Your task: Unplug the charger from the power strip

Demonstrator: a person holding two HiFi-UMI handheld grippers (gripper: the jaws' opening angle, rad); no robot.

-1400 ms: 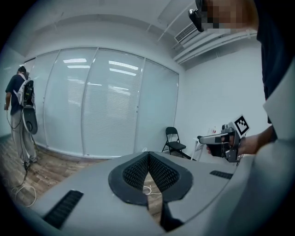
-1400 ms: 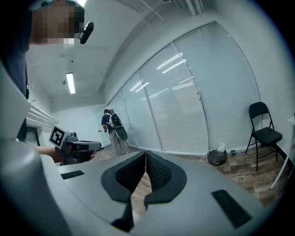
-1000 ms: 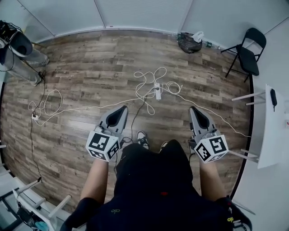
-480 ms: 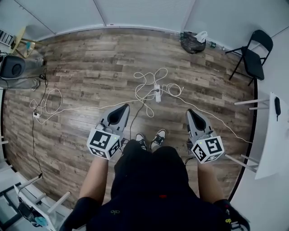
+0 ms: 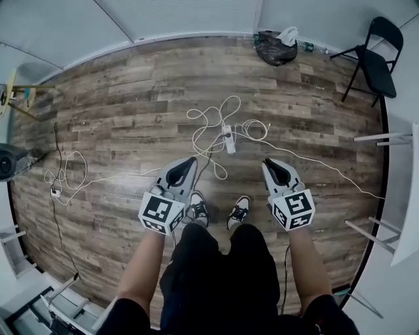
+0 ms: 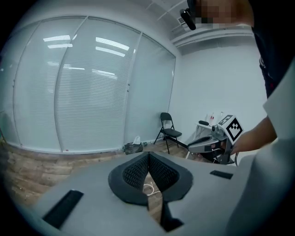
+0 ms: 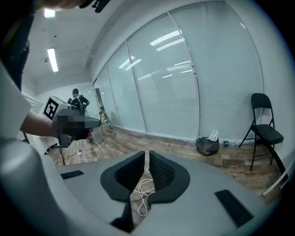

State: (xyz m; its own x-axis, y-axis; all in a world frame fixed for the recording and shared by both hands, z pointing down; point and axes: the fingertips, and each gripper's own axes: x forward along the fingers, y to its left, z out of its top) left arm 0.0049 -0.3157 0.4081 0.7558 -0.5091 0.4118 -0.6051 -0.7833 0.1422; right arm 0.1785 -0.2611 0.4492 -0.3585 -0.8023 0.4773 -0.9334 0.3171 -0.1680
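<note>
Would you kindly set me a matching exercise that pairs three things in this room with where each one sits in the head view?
Things:
1. power strip
2. folding chair
3. black bag

Places:
A. against the far wall, left of the chair
B. in the middle of the wooden floor
C. in the top right corner of the view

Pairs: 1-B; 2-C; 3-A

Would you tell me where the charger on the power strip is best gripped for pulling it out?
Grip the charger by its dark body, straight down from above: the power strip lies flat on the wooden floor, so the plug likely pulls upward. Its sides are too small to judge.
</note>
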